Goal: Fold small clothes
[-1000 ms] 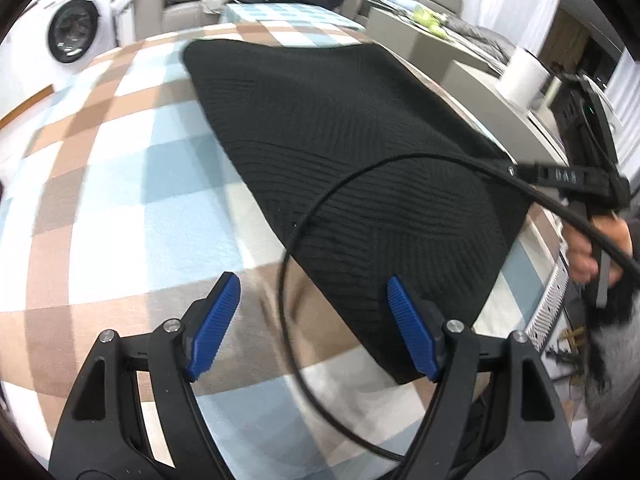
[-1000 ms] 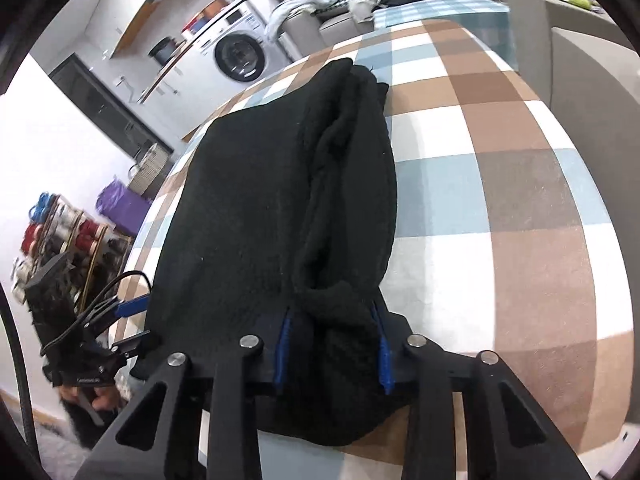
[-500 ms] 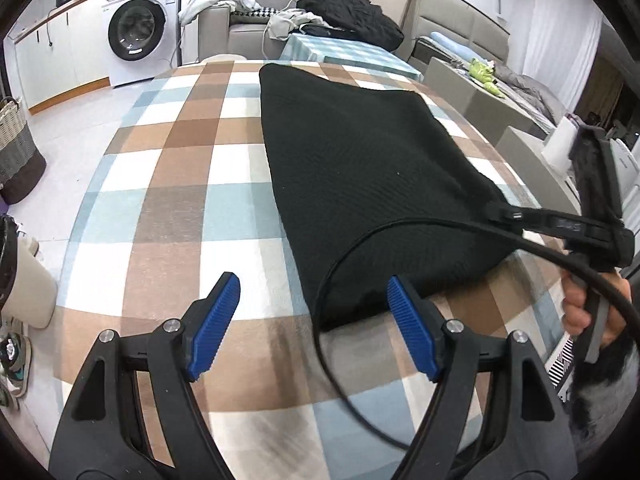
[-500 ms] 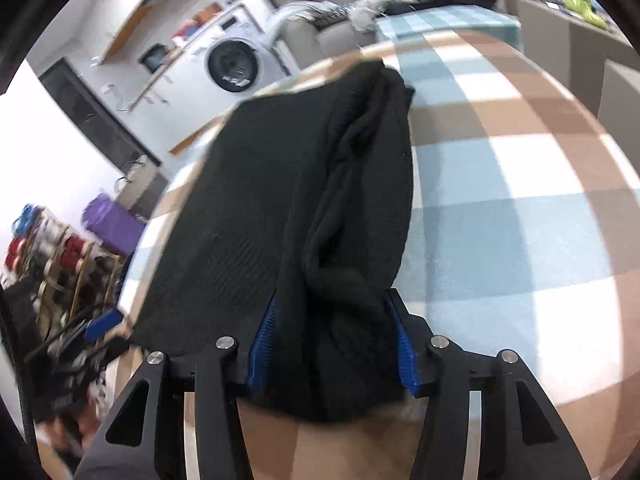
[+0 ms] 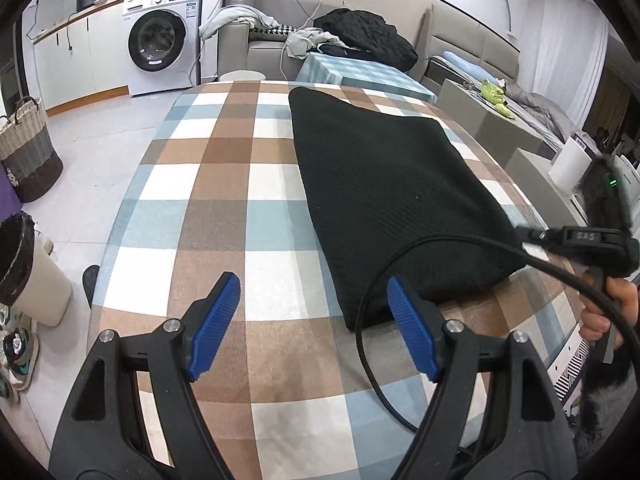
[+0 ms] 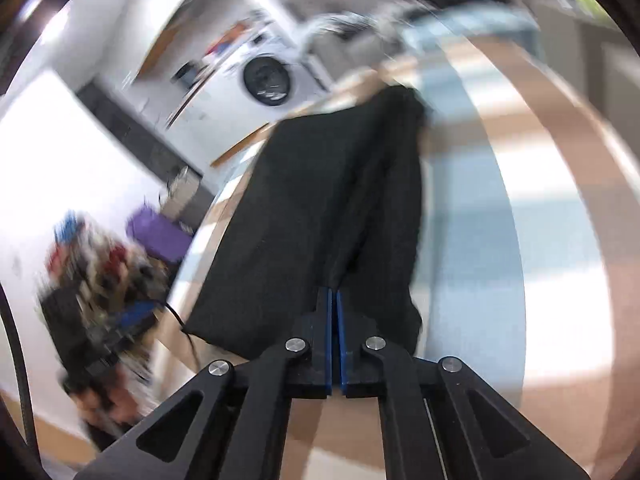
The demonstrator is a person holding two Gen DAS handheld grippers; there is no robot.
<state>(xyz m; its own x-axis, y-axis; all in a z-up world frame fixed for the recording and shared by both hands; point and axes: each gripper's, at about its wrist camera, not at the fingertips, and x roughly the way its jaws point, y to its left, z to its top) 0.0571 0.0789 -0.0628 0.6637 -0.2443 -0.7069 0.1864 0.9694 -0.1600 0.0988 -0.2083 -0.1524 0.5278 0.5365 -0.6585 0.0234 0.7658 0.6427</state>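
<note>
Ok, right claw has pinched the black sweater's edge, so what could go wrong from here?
The right claw grips only a thin fold of the sweater, so it may slip out when pulled. The black cable loops over the sweater's near corner and could snag. The left claw is open, holding nothing down.

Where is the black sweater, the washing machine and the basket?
black sweater (image 5: 384, 192), left wrist view, middle of its flat top.
washing machine (image 5: 157, 40), left wrist view, round door.
basket (image 5: 28, 160), left wrist view, woven side wall.

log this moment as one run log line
left gripper: open, empty | right gripper: shut on black garment | checked tablecloth: garment partly folded
</note>
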